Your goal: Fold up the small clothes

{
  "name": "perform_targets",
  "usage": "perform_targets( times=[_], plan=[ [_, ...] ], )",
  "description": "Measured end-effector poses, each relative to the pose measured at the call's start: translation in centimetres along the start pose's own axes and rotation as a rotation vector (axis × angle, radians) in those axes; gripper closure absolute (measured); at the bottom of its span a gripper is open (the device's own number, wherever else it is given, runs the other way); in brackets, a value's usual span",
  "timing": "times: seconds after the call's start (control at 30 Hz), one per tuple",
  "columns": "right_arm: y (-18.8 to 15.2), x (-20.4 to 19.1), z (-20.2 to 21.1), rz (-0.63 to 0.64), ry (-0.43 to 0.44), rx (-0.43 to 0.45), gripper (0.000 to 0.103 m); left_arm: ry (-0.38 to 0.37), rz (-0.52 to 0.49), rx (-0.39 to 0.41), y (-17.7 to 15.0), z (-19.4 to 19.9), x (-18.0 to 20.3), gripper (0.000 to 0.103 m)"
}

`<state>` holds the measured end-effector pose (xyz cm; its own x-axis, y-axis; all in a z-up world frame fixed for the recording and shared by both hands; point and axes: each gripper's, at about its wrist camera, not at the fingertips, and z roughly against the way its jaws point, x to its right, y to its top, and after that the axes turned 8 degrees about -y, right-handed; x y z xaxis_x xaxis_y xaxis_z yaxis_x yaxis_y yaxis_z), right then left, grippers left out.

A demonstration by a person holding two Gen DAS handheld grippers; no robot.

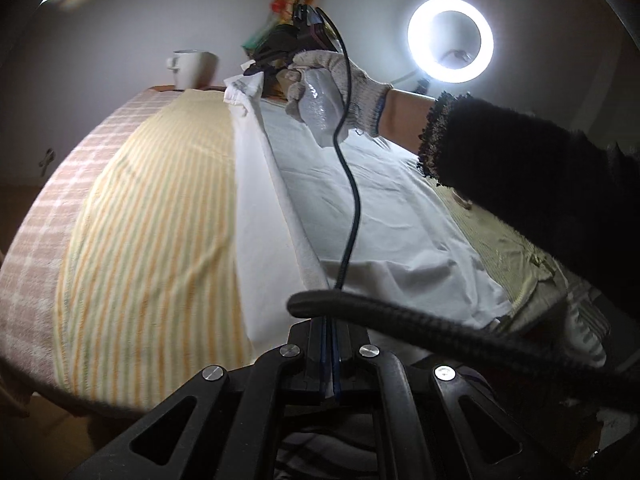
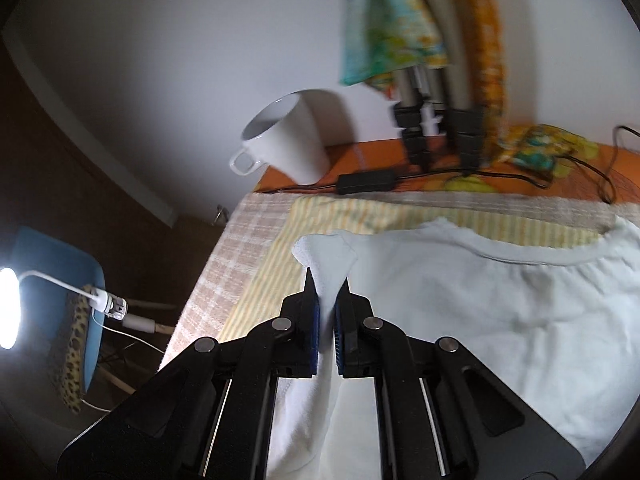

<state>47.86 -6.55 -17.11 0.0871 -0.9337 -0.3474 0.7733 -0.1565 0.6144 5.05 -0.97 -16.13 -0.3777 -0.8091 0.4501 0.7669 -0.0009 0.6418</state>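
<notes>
A small white shirt (image 2: 500,320) lies on a yellow striped towel (image 2: 360,216) on the table. My right gripper (image 2: 328,288) is shut on a raised fold of the shirt's left edge near the shoulder. In the left wrist view the white shirt (image 1: 380,208) stretches away, its left edge lifted into a long ridge. My left gripper (image 1: 330,344) is shut on the near end of that ridge. The right gripper (image 1: 272,66) shows far off, held by a gloved hand, pinching the far end of the ridge.
A white mug (image 2: 288,140) stands at the table's far left corner, with a black power adapter (image 2: 366,182) and cables behind the towel. A checked pink cloth (image 2: 224,264) covers the table under the towel. A ring light (image 1: 450,40) glows behind. A black cable (image 1: 348,184) hangs over the shirt.
</notes>
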Motion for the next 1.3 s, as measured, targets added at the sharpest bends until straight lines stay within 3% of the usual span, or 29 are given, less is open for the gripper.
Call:
perform_targets(
  times=[0.2,0.4,0.47,0.5,0.53,0.6,0.7,0.9,1.17,1.3],
  plan=[
    [0.0,5.1,0.7,-0.061,-0.040,-0.015,0.096,-0.027,-0.059,-0.075,0.2,-3.2,2.8,0.103],
    [-0.3,7.6,-0.4,-0.084,-0.115,-0.072,0.094,-0.042,-0.078,-0.131,0.1,-5.5,3.8,0.103],
    [-0.3,8.4,-0.6,-0.078,-0.176,-0.097,0.076,-0.050,-0.092,-0.149,0.0,-5.8,4.1,0.102],
    [-0.5,8.7,-0.4,-0.077,-0.215,-0.095,0.054,-0.054,-0.102,-0.159,-0.1,-5.9,4.3,0.098],
    [-0.4,9.1,0.1,-0.072,-0.251,-0.077,0.046,-0.062,-0.110,-0.167,-0.2,-5.9,4.5,0.093],
    [-0.5,9.4,1.3,-0.064,-0.292,-0.041,0.046,-0.060,-0.126,-0.168,-0.5,-5.9,4.9,0.082],
    [-0.9,9.4,2.8,-0.048,-0.241,-0.035,0.046,-0.063,-0.140,-0.158,-0.6,-5.2,5.2,0.081],
    [-3.3,6.6,4.7,0.125,-0.237,-0.020,0.046,-0.012,-0.135,-0.124,-0.9,-2.9,4.4,0.080],
    [-7.0,4.2,2.5,0.331,-0.446,-0.077,0.046,0.089,-0.080,-0.089,-1.8,0.4,2.3,0.080],
    [-7.3,6.0,3.2,0.299,-0.526,-0.077,0.046,0.133,-0.075,-0.070,-2.3,1.7,1.9,0.080]
  ],
)
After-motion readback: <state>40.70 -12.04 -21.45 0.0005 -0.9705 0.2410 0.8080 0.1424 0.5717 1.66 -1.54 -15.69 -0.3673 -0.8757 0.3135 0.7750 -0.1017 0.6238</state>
